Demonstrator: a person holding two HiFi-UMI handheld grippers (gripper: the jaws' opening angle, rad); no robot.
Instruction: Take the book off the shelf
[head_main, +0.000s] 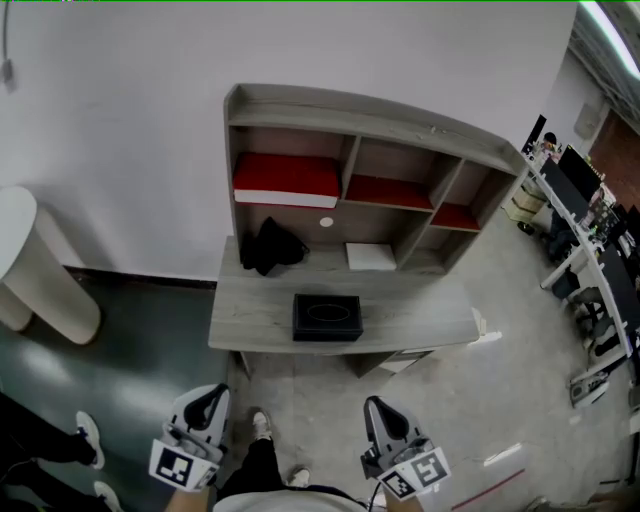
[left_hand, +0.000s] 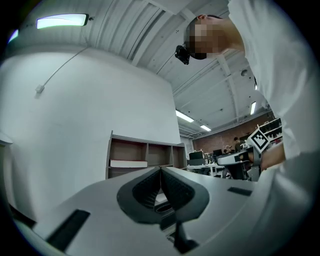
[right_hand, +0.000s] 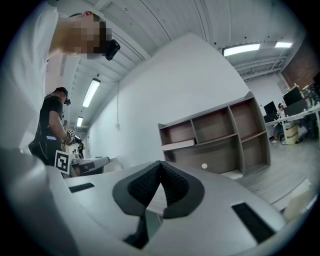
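Note:
The book (head_main: 285, 180) is red with white page edges and lies flat in the left compartment of the grey shelf unit (head_main: 400, 120) on the desk. It also shows as a pale slab in the left gripper view (left_hand: 128, 163) and the right gripper view (right_hand: 177, 145). My left gripper (head_main: 208, 404) and right gripper (head_main: 380, 408) hang low, well short of the desk's front edge, far from the book. In the left gripper view my left gripper (left_hand: 160, 171) has its pads meeting, shut on nothing. The right gripper (right_hand: 160, 165) is likewise shut and empty.
On the desk top (head_main: 250, 320) stand a black box (head_main: 327, 317), a black bundle (head_main: 270, 245) and a flat white item (head_main: 370, 256). Red slabs lie in the middle (head_main: 388, 191) and right (head_main: 455, 216) compartments. A white rounded column (head_main: 40, 265) stands left; office desks (head_main: 585, 230) stand right.

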